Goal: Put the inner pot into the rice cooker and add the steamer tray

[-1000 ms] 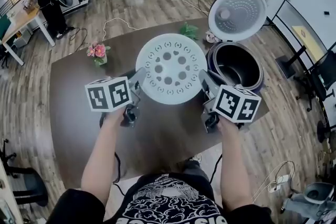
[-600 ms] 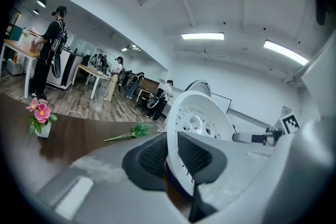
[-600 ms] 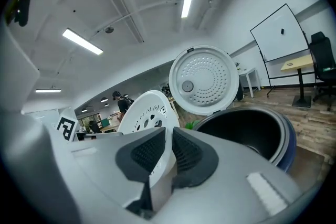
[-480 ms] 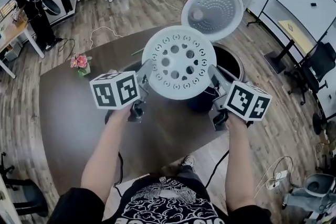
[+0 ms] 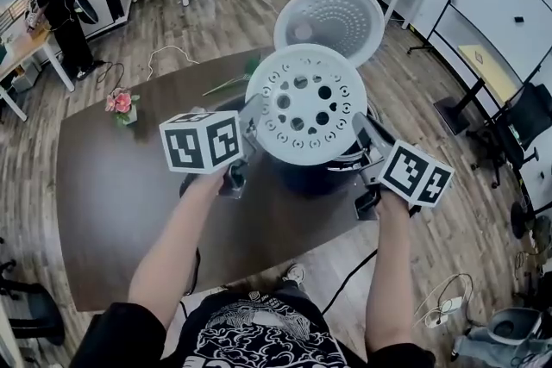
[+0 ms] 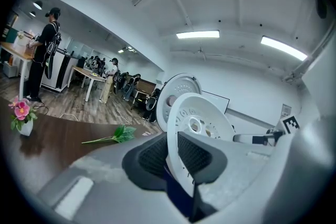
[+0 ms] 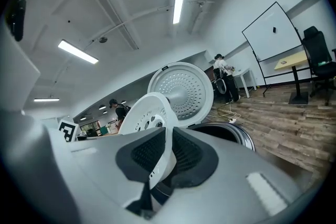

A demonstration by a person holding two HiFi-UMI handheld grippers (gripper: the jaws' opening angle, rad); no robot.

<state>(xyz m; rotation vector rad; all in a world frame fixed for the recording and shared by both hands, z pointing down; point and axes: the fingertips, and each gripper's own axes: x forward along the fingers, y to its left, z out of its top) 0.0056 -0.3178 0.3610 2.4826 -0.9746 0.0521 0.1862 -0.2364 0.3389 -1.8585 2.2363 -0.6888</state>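
Down at the bottom of the head view, the person's forearms (image 5: 172, 246) reach out over the near edge of the dark wooden table (image 5: 121, 185), one gripper in each hand. The left gripper (image 5: 253, 123) has its jaws nearly closed, with the ribbed black pads pinching the left rim of the white steamer tray (image 5: 310, 103). Its own view shows it clearly: the thin white edge runs straight between the pads (image 6: 157, 155). On the other side, the right gripper (image 5: 362, 132) does the same job, jaws drawn in tight on the tray's right rim, which is sandwiched between its pads (image 7: 186, 152).

So the tray is carried between the two grippers, up in the air with its perforated face toward the head camera. It sits over the mouth of the rice cooker (image 5: 302, 175) and hides most of the opening. The right gripper view catches the cooker's shiny round rim (image 7: 231, 131) just beyond the jaws, below and to the right of the tray. It is not seated in the cooker.

Behind it, the cooker's lid (image 5: 329, 21) stands wide open, dotted inner face showing.

Further along the table, a pink flower (image 5: 121, 103) stands in a small vase on the left and a leafy sprig (image 6: 113, 135) lies flat. In the room beyond, a person in black (image 5: 56, 0) stands at a desk, with a whiteboard (image 5: 496, 9) off to the right.
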